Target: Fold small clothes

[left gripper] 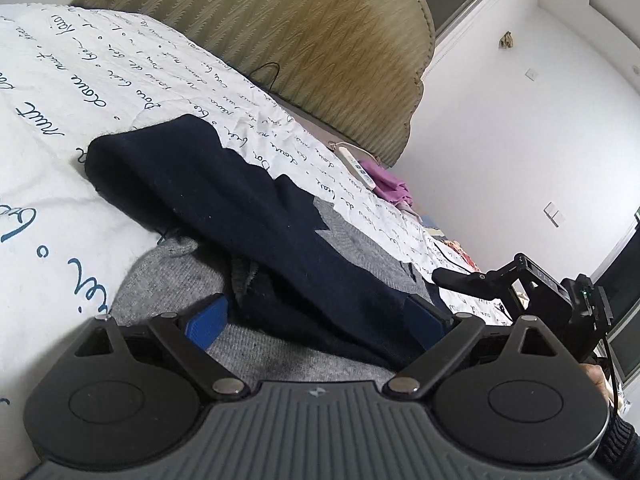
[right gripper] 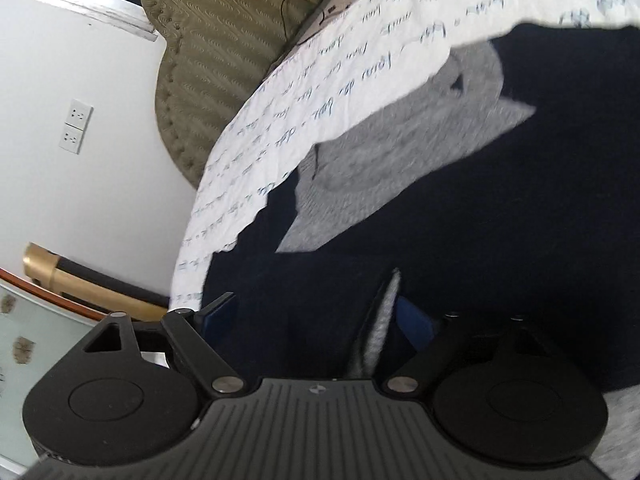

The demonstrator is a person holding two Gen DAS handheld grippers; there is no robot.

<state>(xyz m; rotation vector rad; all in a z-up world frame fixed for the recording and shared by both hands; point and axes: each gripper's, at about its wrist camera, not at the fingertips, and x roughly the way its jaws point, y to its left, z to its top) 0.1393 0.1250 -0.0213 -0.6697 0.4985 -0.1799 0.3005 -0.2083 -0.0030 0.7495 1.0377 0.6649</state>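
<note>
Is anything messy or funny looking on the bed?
Yes. The navy and grey sweater lies rumpled and half-folded on the white bedsheet, one navy part flopped across the grey. A white remote and some pink cloth sit by the headboard.

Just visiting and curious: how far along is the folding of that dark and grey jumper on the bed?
Partly done: one navy sleeve already lies across the jumper. Both the left gripper and right gripper stand open over it, gripping nothing. The body still looks bunched, not neatly folded.
</note>
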